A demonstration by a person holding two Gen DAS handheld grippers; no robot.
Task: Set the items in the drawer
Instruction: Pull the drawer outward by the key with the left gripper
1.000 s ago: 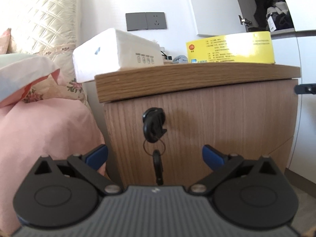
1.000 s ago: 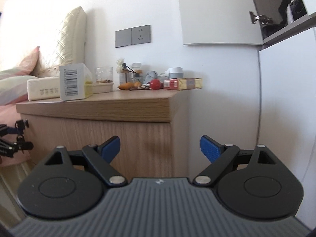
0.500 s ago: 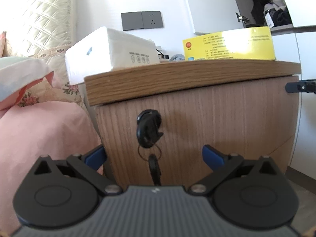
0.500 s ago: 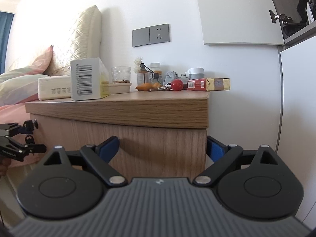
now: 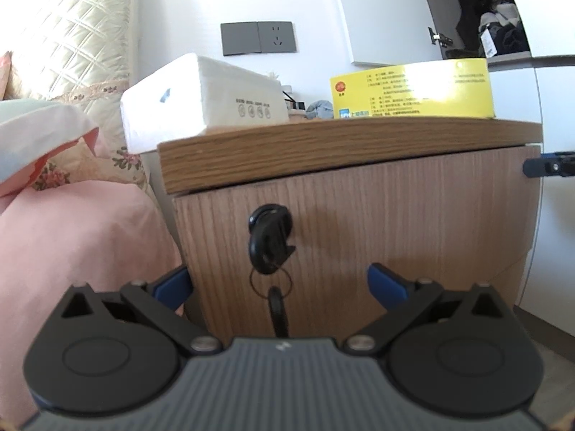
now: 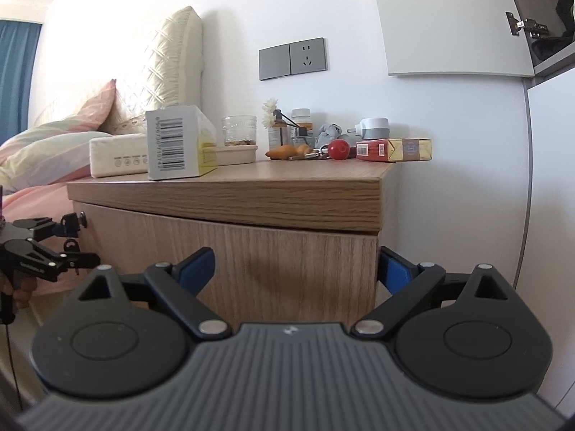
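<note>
A wooden nightstand has a shut drawer front (image 5: 395, 222) with a black key (image 5: 269, 244) in its lock and a second key hanging below. My left gripper (image 5: 278, 282) is open and empty, close in front of the key. It also shows in the right wrist view (image 6: 54, 248). My right gripper (image 6: 296, 269) is open and empty, facing the drawer's right corner (image 6: 305, 251). On top stand a yellow box (image 5: 413, 89) and a white tissue pack (image 5: 205, 100). A red ball (image 6: 338, 149), a red and gold pack (image 6: 393, 149) and an orange item (image 6: 284, 151) lie there too.
A bed with pink sheet (image 5: 79, 237) and pillows (image 6: 54, 151) is to the left. A white wardrobe (image 6: 550, 197) stands close on the right. A glass jar (image 6: 239, 130), small bottles (image 6: 284, 129) and a wall socket (image 6: 293, 58) are at the back.
Both grippers have moved closer to the nightstand. The key is now larger and nearly centred between my left fingers. The jaws have stayed open.
</note>
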